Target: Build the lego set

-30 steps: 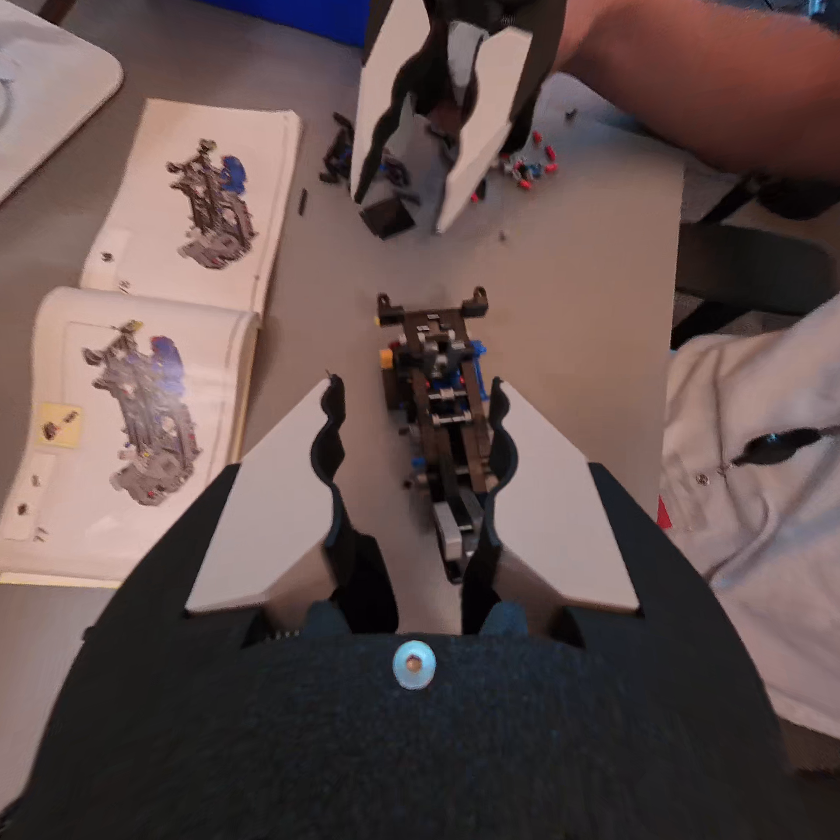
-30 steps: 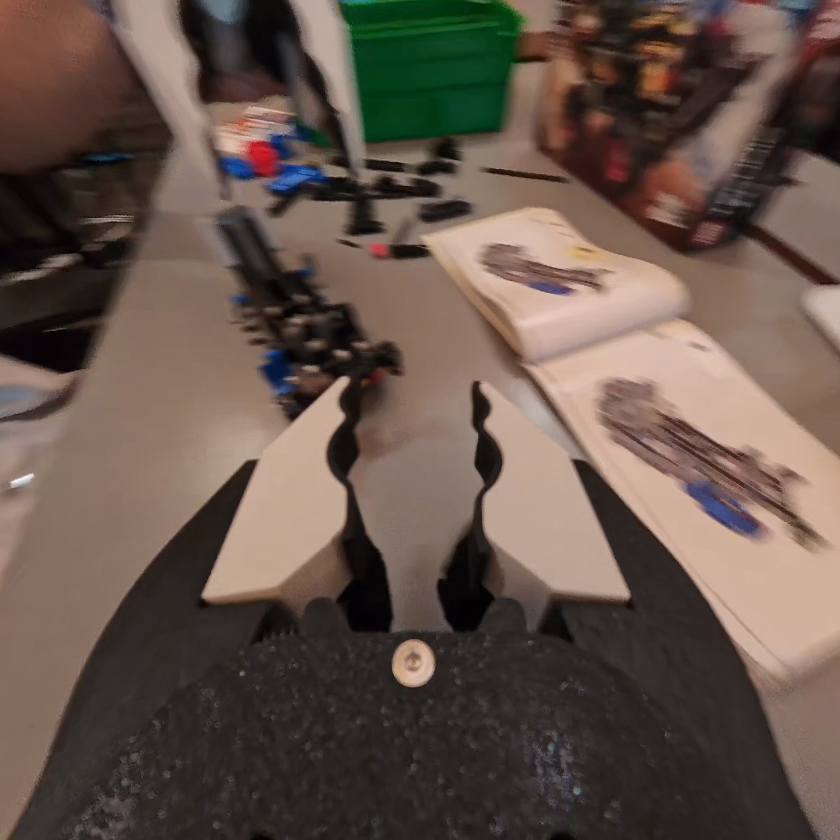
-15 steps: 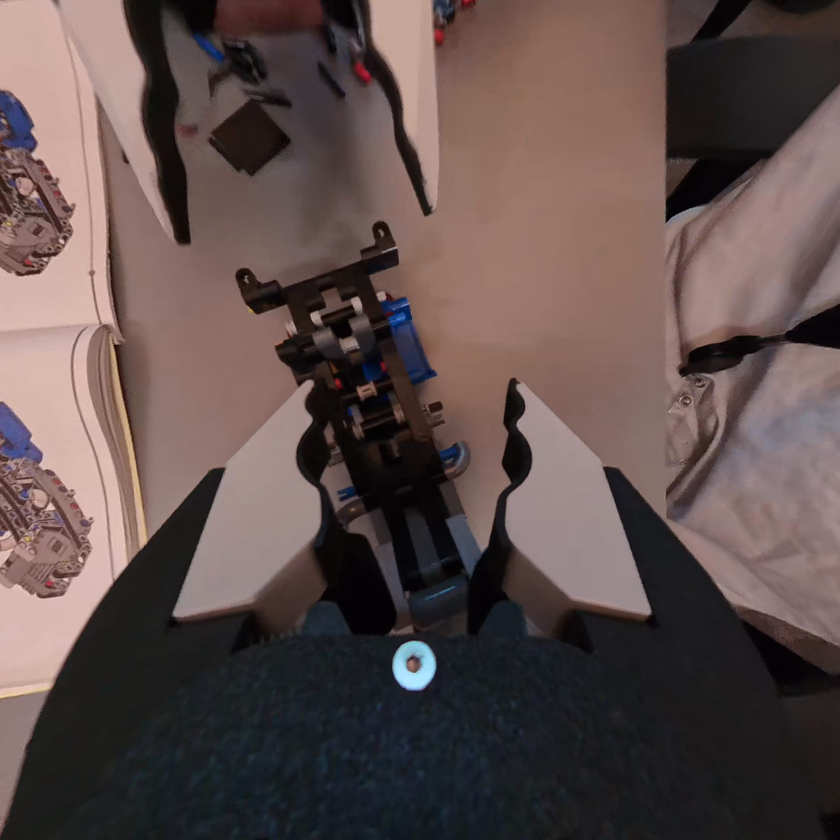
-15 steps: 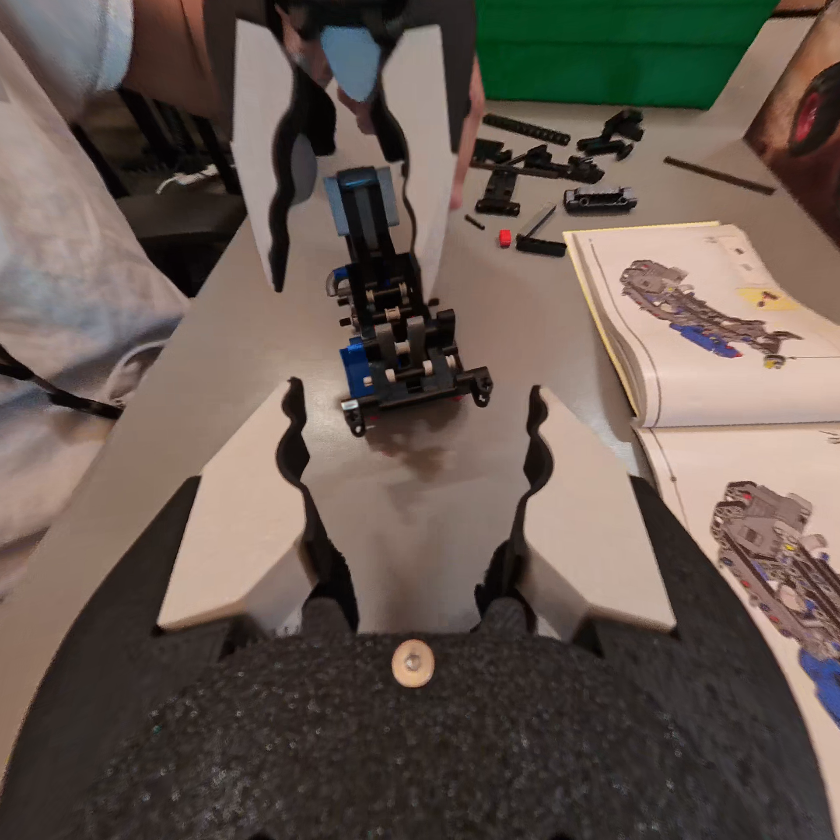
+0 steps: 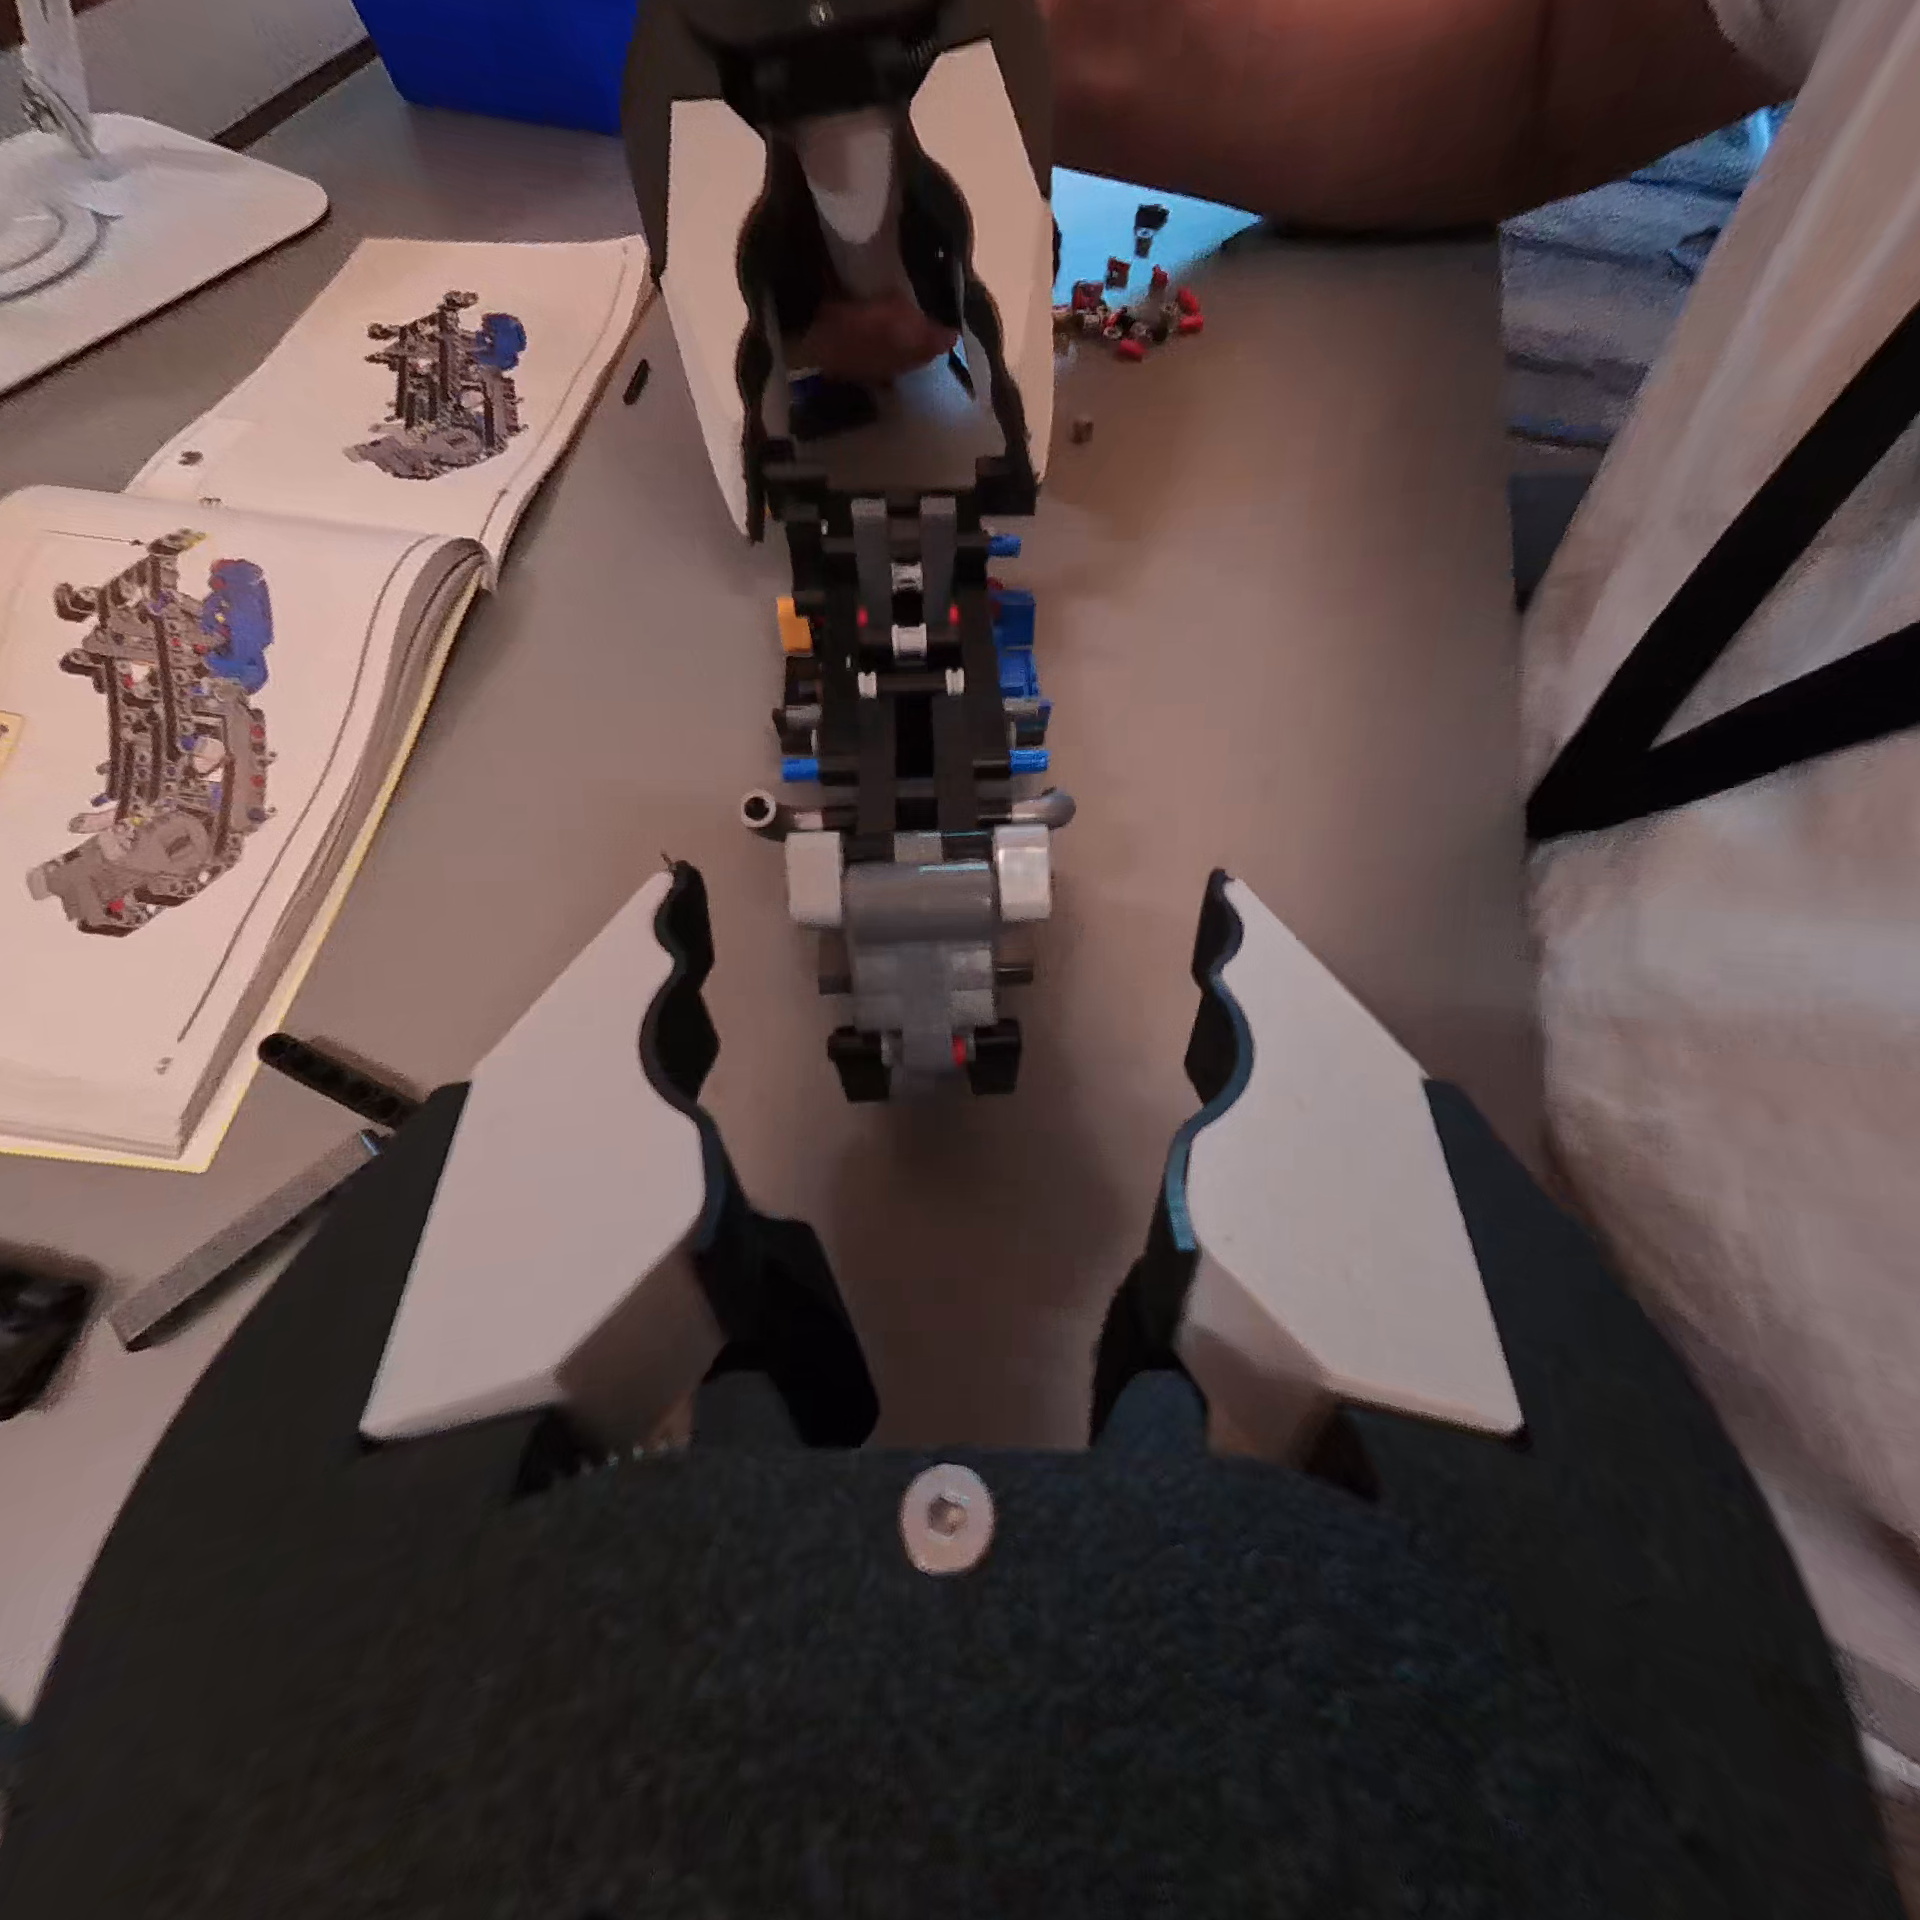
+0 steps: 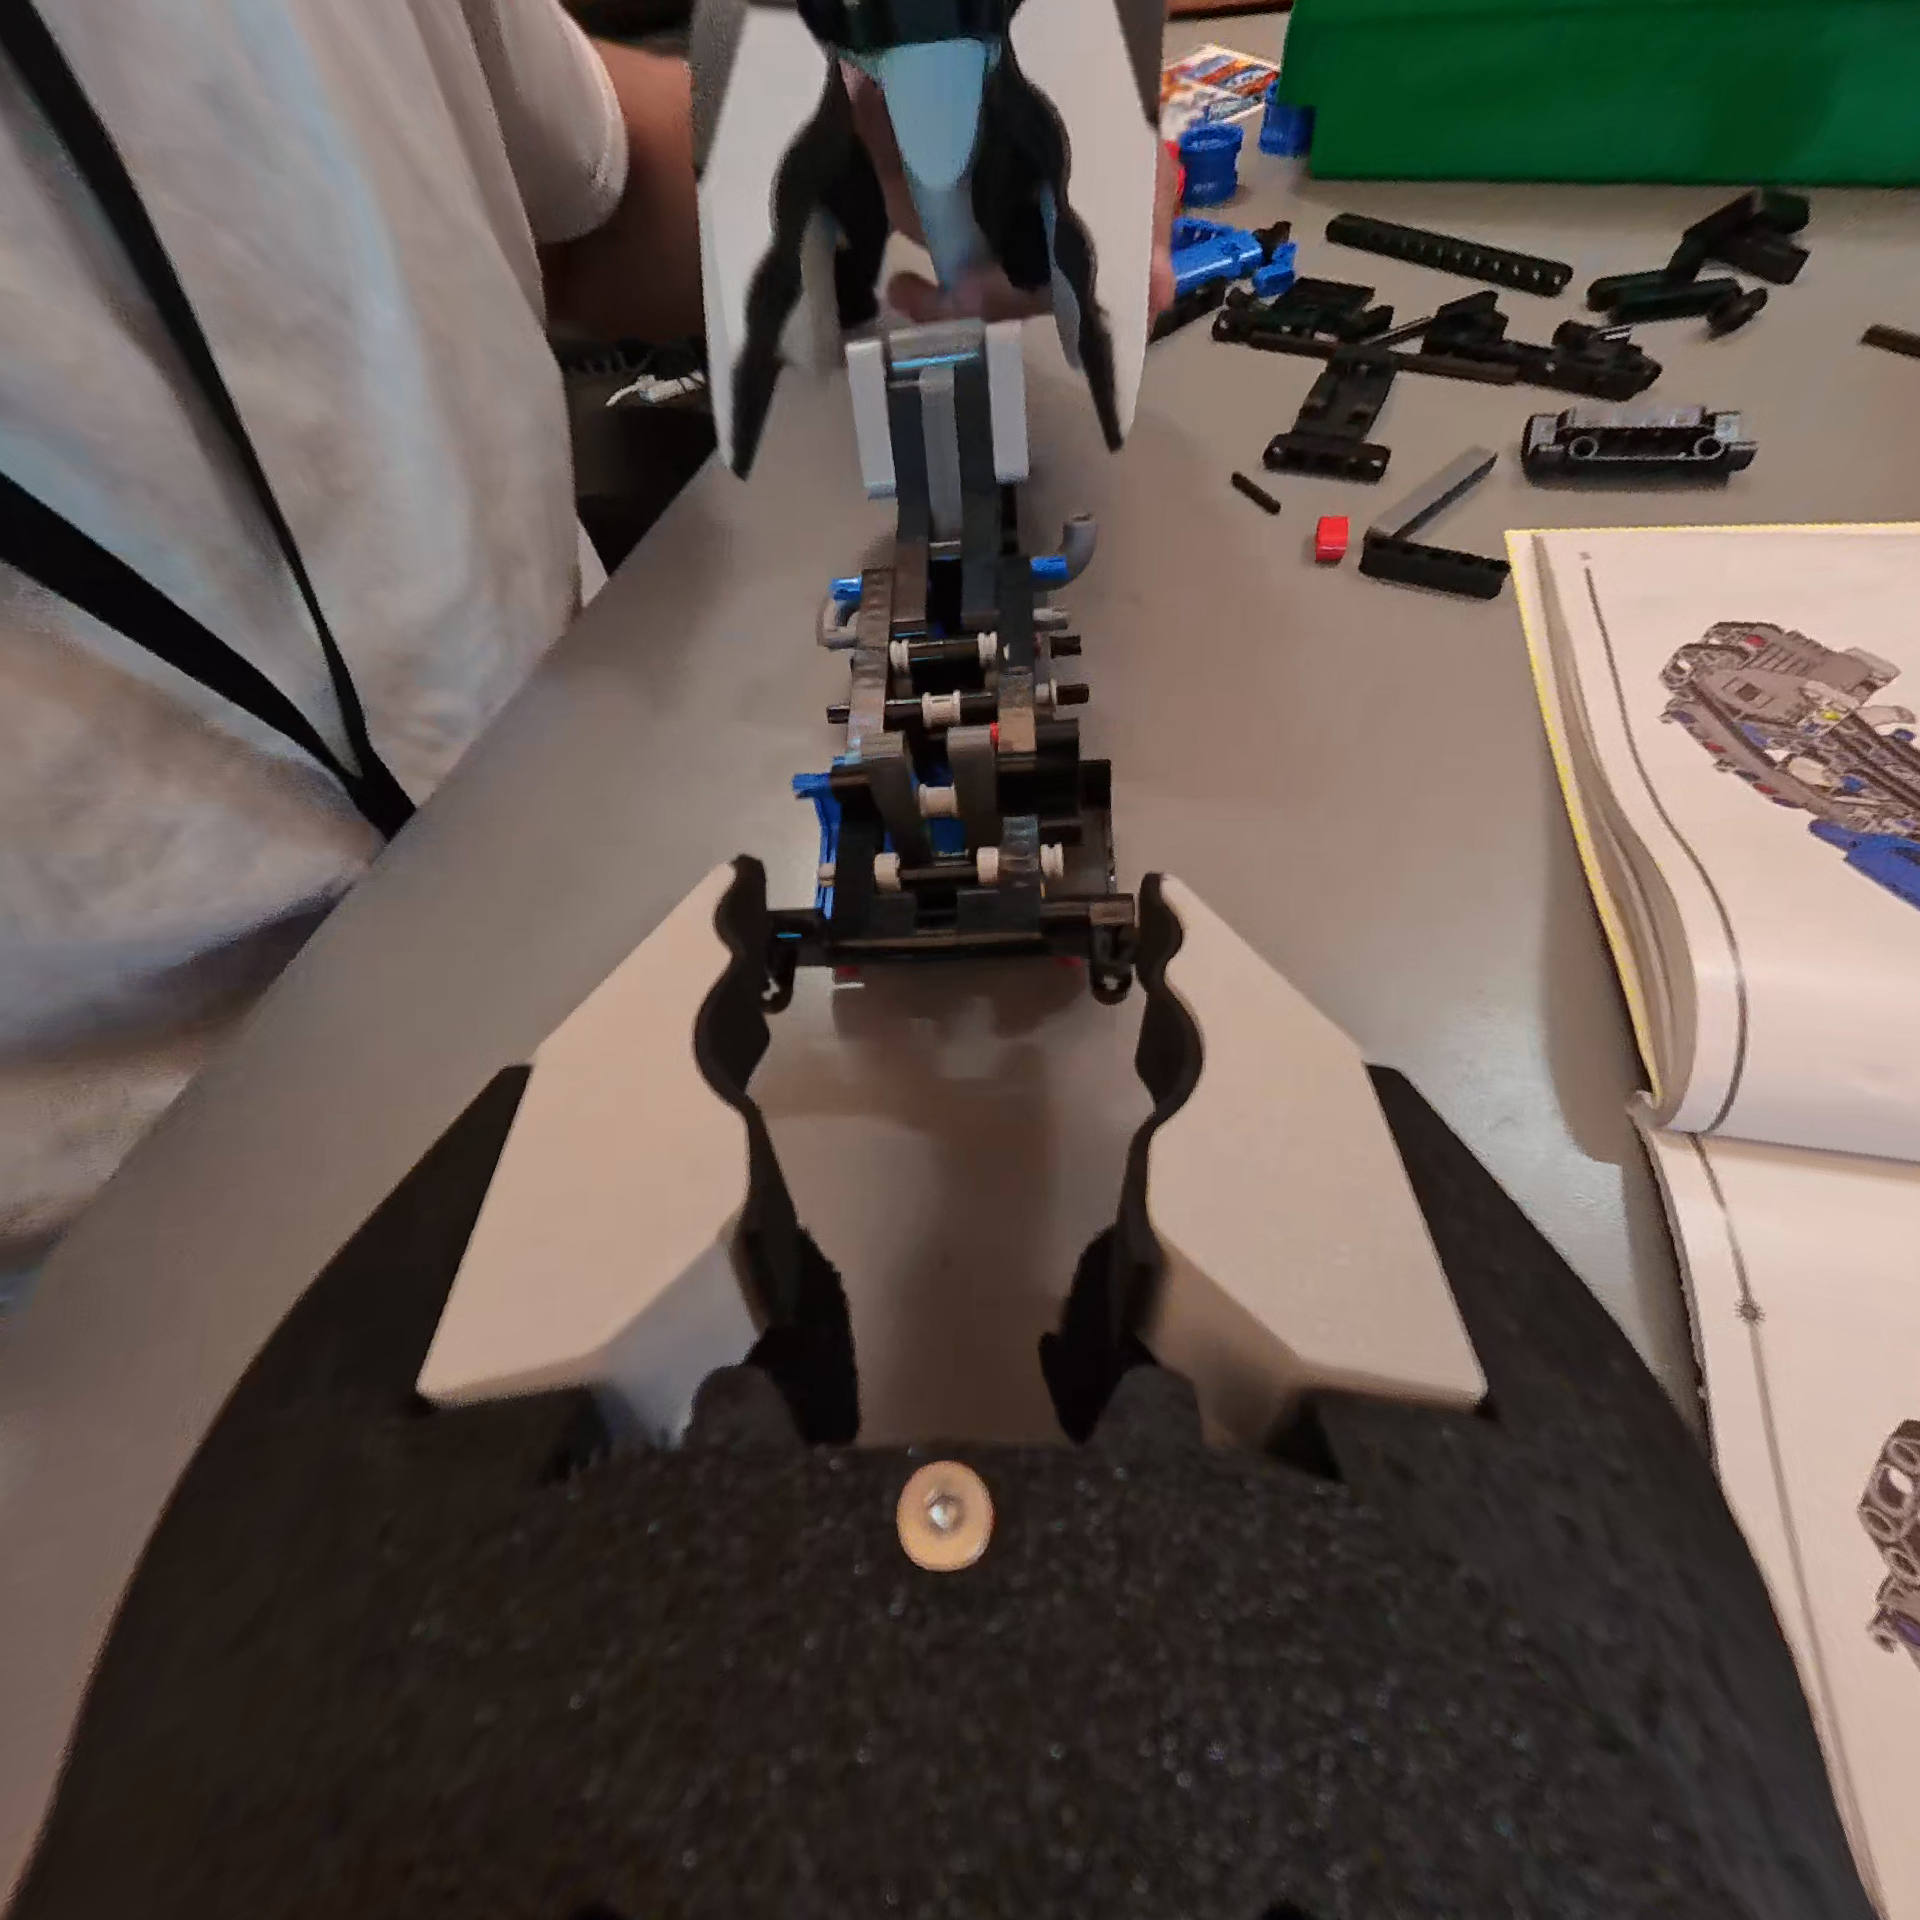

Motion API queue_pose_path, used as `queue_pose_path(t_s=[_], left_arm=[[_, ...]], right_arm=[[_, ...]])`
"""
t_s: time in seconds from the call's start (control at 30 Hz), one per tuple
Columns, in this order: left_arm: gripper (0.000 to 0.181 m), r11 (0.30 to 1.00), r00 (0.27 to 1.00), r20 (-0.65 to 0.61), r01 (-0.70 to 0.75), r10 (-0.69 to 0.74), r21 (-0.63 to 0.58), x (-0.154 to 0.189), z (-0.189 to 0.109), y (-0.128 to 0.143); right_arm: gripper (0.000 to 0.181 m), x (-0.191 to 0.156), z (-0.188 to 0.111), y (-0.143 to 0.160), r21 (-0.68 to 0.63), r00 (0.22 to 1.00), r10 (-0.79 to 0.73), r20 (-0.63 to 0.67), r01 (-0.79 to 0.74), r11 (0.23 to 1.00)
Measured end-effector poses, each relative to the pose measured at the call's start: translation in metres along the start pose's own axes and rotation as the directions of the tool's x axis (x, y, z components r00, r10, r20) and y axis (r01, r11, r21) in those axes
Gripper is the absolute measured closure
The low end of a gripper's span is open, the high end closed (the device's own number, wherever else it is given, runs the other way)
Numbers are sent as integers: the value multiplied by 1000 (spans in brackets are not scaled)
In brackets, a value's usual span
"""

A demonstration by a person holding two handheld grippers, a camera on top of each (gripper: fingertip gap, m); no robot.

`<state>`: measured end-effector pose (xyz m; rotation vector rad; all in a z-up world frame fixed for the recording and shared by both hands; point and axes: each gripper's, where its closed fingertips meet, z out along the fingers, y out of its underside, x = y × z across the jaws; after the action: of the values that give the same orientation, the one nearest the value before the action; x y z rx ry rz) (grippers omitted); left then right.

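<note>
The half-built model (image 5: 909, 727) is lying lengthwise on the grey table (image 5: 1247, 727), at the middle of both views. In the left wrist view its grey end is nearest, pointing toward 6 o'clock, while its black crossbar end is reaching toward 12 o'clock.

That crossbar is being bracketed by the right claw (image 6: 940, 914), whose jaws are standing open just wider than the bar; whether the tips are touching it cannot be told, and nothing is being gripped. The left claw (image 5: 945, 894) is being held wide open just short of the grey end, with nothing between its jaws.

The model is judged to be light and stiff along its beams, but fragile at its pins and small axles, which could be popped loose by a squeeze. It is best taken by the solid black side beams or the grey block, not by the protruding blue pins.

An open instruction book (image 5: 208, 727) is lying at 9 o'clock, and small red pieces (image 5: 1132, 312) are scattered at 1 o'clock. In the right wrist view, loose black beams (image 6: 1455, 343) are lying at 1 o'clock before a green bin (image 6: 1610, 83).
</note>
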<state>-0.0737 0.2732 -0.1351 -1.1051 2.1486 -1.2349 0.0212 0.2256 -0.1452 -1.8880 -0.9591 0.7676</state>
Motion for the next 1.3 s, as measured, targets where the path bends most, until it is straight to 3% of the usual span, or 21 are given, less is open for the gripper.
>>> queue_pose_path(t_s=[0.13, 0.3, 0.43, 0.57, 0.7, 0.8, 1.0, 1.3], left_arm=[[112, 995, 992, 81, -96, 98, -30, -15, 11, 7], [139, 992, 991, 41, -125, 124, 11, -11, 17, 6], [140, 992, 993, 42, -114, 112, 44, -11, 17, 6], [140, 991, 991, 47, -125, 122, 48, -7, 20, 5], [140, 990, 990, 66, -132, 128, 47, -8, 21, 5], [140, 990, 990, 64, -131, 128, 47, -8, 20, 5], [141, 990, 990, 55, -129, 126, 49, -8, 21, 5], [141, 992, 991, 60, -121, 118, 47, -9, 21, 5]], right_arm=[[107, -1, -3, 1, 17, 1000, 4, 4, -4, 1000], [106, 0, -10, 4, -2, 999, 30, -42, -30, 1000], [110, -1, -6, 4, -20, 998, 27, -63, -29, 999], [138, 6, -9, 8, -49, 994, 30, -106, -36, 998], [120, 2, -22, 1, -53, 995, 51, -88, -56, 997], [139, 11, -28, -1, -44, 987, 94, -129, -100, 994], [145, 12, -11, 11, -80, 990, 80, -117, -90, 993], [147, 14, -10, 11, -71, 988, 39, -146, -49, 996]])
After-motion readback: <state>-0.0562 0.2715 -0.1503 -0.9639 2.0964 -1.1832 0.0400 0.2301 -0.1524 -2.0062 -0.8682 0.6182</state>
